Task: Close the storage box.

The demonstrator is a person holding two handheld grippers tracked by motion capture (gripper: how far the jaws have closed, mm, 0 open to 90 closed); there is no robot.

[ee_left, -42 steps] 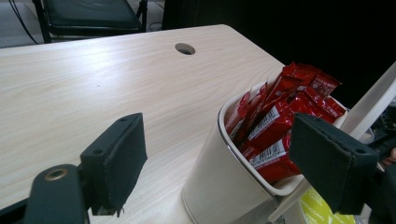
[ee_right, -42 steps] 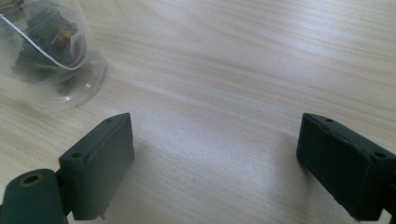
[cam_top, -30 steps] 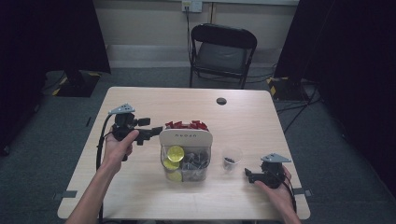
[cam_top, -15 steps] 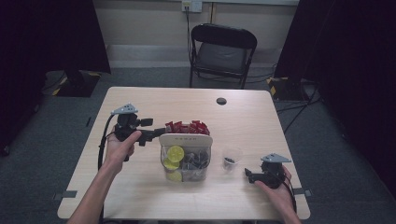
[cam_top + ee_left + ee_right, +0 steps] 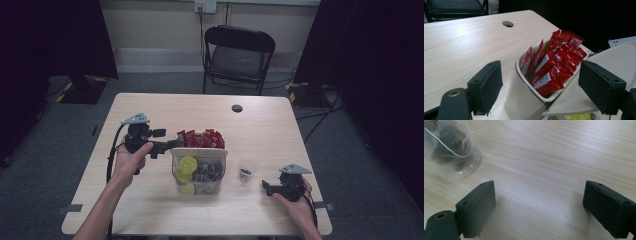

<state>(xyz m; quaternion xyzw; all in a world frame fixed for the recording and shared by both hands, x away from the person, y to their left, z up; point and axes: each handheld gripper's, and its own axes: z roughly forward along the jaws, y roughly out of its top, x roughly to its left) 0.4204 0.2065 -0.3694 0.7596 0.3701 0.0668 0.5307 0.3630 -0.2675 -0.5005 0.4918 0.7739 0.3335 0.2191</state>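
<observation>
The left gripper (image 5: pixel 172 144), a black two-jaw tool with a grey three-cornered plate on top, is hovering at the far left corner of a clear plastic divided container (image 5: pixel 199 170) standing near the middle of the pale wooden table (image 5: pixel 270 135). Its jaws are standing wide apart, and in the left gripper view they are straddling the white rounded compartment (image 5: pixel 520 100) in which shiny red sauce packets (image 5: pixel 551 65) are standing on end, closely packed and leaning toward one another; neither jaw is touching the compartment's wall or the packets. A white hinged lid (image 5: pixel 609 60) is lying open to the right of the packets in that view. In the high view the nearer part of the container is holding yellow-green lime slices (image 5: pixel 188 165) and a heap of dark small pieces (image 5: pixel 209 172). The right gripper (image 5: pixel 266 187) is resting low on the table at the near right edge, its jaws spread wide over bare wood and gripping nothing. A small clear plastic cup (image 5: pixel 248 169) with dark bits inside is standing just beyond it, between that gripper and the container. A black folding chair (image 5: pixel 237 52) is standing beyond the table's far edge.
</observation>
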